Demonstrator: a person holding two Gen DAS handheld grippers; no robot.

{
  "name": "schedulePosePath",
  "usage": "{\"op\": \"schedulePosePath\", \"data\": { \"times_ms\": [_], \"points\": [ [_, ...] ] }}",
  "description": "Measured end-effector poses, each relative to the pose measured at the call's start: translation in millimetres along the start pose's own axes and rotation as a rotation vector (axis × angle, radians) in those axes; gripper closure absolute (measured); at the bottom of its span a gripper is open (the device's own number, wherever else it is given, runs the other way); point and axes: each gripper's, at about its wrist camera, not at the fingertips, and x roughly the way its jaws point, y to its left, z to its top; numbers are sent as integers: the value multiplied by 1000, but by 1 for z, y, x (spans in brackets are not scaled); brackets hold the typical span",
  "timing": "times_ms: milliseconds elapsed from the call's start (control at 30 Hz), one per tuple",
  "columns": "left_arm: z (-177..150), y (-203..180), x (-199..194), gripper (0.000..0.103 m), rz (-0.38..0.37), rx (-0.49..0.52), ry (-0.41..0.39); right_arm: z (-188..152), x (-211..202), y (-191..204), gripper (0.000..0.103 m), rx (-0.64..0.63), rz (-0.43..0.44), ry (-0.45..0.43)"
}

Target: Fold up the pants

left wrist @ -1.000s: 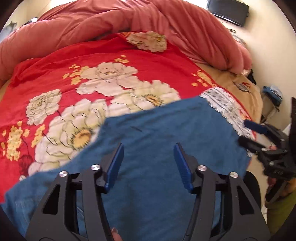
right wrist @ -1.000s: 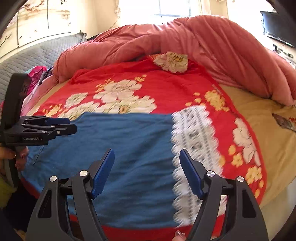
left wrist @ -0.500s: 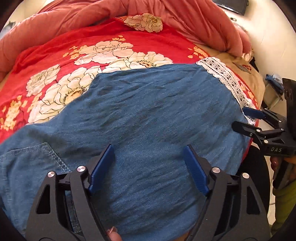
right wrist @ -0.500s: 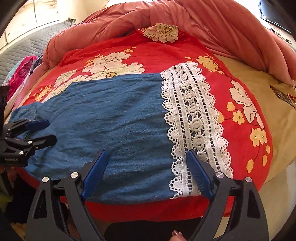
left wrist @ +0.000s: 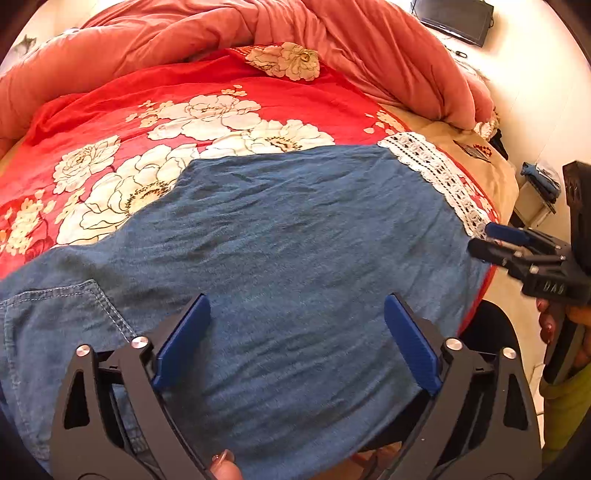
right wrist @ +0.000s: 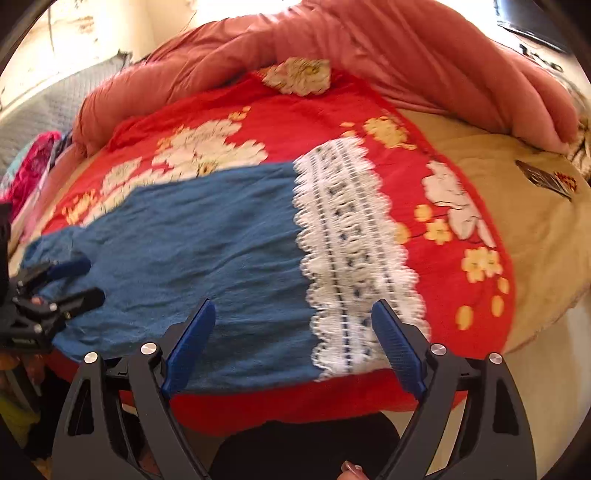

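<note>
I see one pair of blue denim pants (left wrist: 295,258) lying flat across the near part of the bed, on the red floral bedspread (left wrist: 207,92). A stitched pocket edge shows at the near left of the left wrist view, and a band of white lace trim (right wrist: 347,251) ends the leg on the right side.

My left gripper (left wrist: 297,332) hangs above the denim with its two blue fingers spread wide, released, nothing between them. My right gripper (right wrist: 293,336) hovers over the near edge where denim meets lace, likewise spread apart and empty. In the left wrist view the right gripper (left wrist: 484,240) appears at the right edge by the lace end, and I can read "DAS" printed on its black body. In the right wrist view the left gripper (right wrist: 79,277) shows at the left, over the waist end of the pants; its lettering is too blurred to read.

Farther back lies one bunched pink duvet (left wrist: 258,33). A tan blanket (right wrist: 517,206) covers the right side of the bed. One dark screen (left wrist: 454,18) hangs on the far right wall.
</note>
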Motion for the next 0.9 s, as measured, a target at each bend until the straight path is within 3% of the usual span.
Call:
{"op": "schedulePosePath", "data": {
  "times_ms": [267,567,900],
  "points": [
    [-5,-19,-11,9,-45,-9,-15,-6,-30,-32,17,63,-32,-61],
    [9,-38,-31,9,-35,-16,-55,-10,-49,-51,17,93,-35,-108],
    [41,-74,-28,9,-16,86,-63,-22,-52,-66,17,120,-14,-125]
  ]
}}
